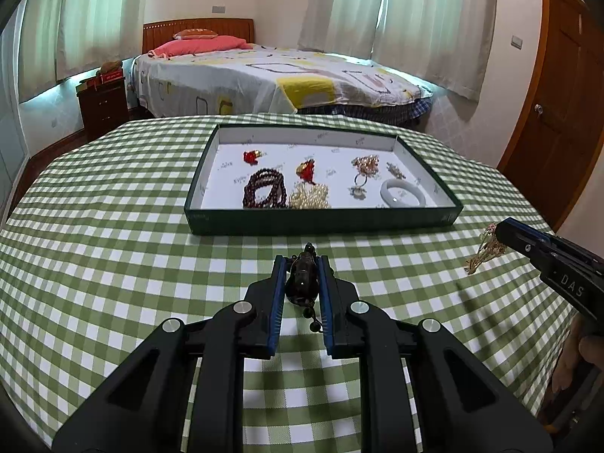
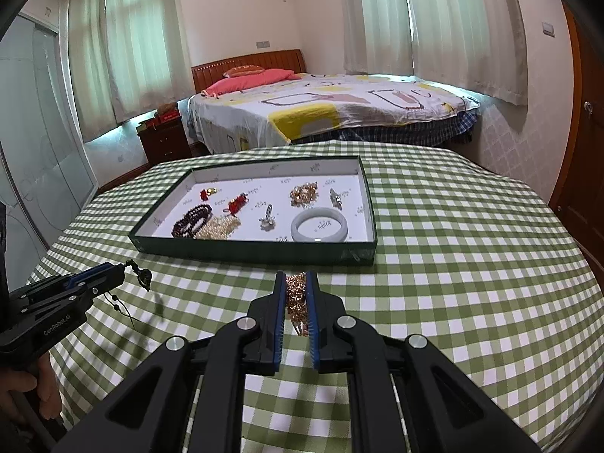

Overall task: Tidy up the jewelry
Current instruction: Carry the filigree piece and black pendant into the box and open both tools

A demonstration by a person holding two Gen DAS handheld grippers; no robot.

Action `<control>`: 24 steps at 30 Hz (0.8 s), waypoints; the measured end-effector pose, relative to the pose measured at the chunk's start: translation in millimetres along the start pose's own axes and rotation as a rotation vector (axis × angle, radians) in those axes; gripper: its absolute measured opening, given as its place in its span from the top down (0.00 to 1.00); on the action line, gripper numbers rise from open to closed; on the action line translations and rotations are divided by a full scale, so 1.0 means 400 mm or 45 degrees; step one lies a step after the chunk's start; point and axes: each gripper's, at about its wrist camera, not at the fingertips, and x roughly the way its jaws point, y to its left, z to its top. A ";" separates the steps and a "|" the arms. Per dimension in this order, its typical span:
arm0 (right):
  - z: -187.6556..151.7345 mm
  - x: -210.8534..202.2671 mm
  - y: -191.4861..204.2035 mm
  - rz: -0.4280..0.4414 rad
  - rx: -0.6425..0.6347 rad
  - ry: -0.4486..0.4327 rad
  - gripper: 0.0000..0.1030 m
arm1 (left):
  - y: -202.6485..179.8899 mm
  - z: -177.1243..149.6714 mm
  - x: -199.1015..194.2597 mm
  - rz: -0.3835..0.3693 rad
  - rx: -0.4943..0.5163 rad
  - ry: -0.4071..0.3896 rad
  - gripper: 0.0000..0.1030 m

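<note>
Carrying pieces toward the tray point(image 2: 260, 253) at the table's far edge: the left gripper point(image 1: 302, 275) pinches a dark bead pendant point(image 1: 302, 277), the right gripper point(image 2: 296, 298) a gold chain cluster point(image 2: 296, 296). Next, lower each into bare floor. Inside lie a white bangle point(image 2: 319, 224), dark beads point(image 2: 191, 219), pearls, red charms and, seemingly, rings.
</note>
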 end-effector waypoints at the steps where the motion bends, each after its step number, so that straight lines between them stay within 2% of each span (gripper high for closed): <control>1: 0.002 -0.004 0.002 0.002 0.000 -0.006 0.89 | -0.001 0.004 -0.004 -0.003 0.000 -0.006 0.84; 14: 0.087 -0.031 0.030 0.049 -0.019 -0.101 0.89 | -0.001 0.095 -0.034 -0.044 -0.010 -0.092 0.84; 24: 0.191 -0.002 0.071 0.101 -0.070 -0.191 0.89 | 0.012 0.189 -0.008 -0.048 -0.009 -0.162 0.84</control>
